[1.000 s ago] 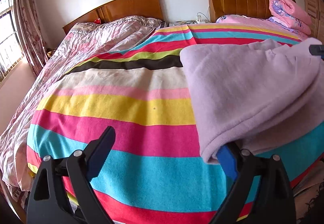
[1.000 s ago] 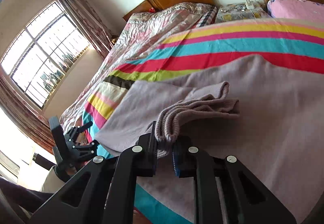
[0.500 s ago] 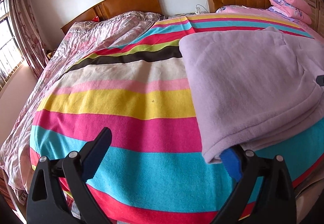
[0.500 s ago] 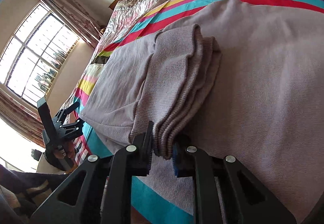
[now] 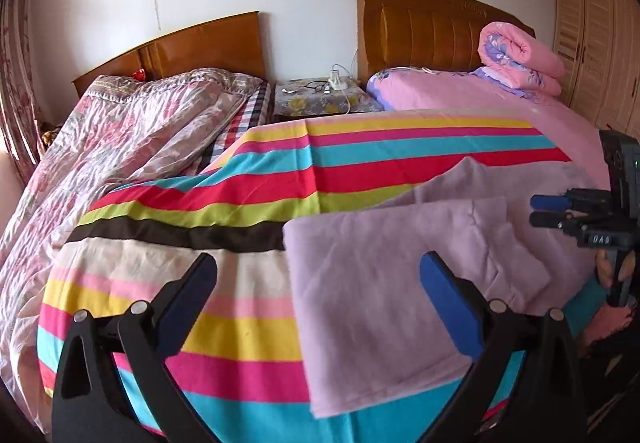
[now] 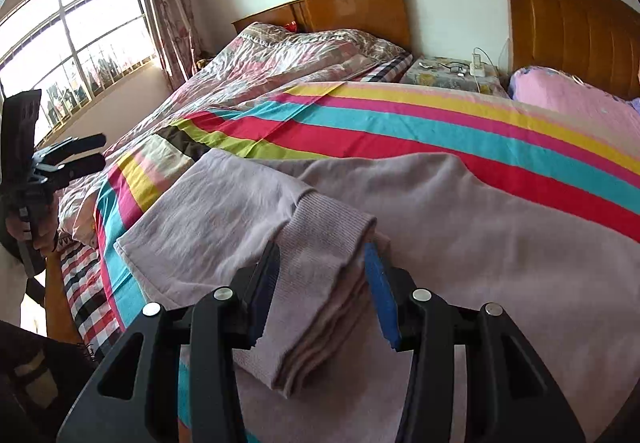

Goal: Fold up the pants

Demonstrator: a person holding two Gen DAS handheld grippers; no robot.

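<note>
Pants: lilac knit pants (image 5: 384, 283), folded over on themselves, lie flat on the striped blanket (image 5: 224, 323) at the near edge of the bed.
Ribbed cuffs: the stacked cuff ends (image 6: 320, 275) rest on top of the folded fabric, pointing toward the right gripper.
Right gripper: right gripper (image 6: 324, 295) has its jaws opening — the cuffs lie between the pads, which stand just clear of the cloth on either side.
Left gripper: left gripper (image 5: 320, 283) is spread as wide as it goes, nothing between its fingers; it hovers above the blanket and the left edge of the pants.
Blanket: bands of yellow, pink, cyan, red, green and brown, spread across the bed.
Beyond: a floral quilt (image 5: 132, 131) on the neighbouring bed, a nightstand (image 5: 324, 103) between two wooden headboards — a rolled pink duvet (image 5: 520, 59) sits by the right one.
</note>
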